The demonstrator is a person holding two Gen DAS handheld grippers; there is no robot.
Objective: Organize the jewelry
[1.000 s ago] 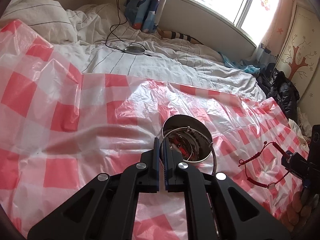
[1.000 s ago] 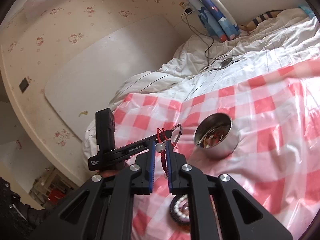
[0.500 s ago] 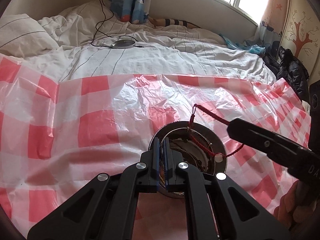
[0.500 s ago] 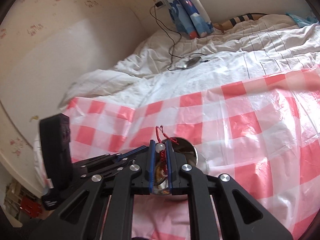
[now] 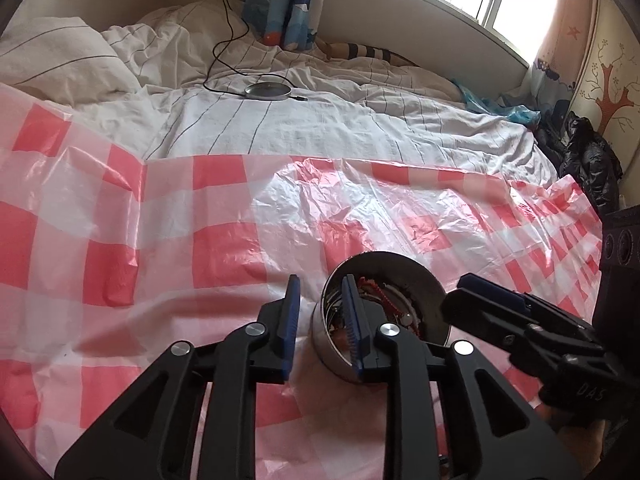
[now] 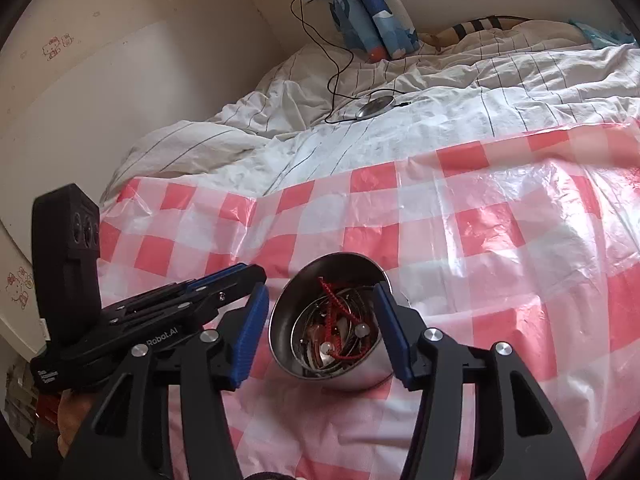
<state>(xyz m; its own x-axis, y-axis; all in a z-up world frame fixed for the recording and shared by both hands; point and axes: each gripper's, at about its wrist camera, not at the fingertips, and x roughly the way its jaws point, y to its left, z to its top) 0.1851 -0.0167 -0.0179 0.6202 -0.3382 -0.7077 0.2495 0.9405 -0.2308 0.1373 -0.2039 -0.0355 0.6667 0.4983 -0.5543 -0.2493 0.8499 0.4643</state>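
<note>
Both my claws hang released: the left claw (image 5: 320, 312) straddles the steel bowl's (image 6: 316, 280) rim, the right claw (image 6: 320, 336) above its red cord bracelet (image 6: 334, 320).

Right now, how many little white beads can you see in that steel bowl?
2: both on the red cord bracelet inside the round steel bowl, one right of the other. More may hide beneath the bangles.
</note>
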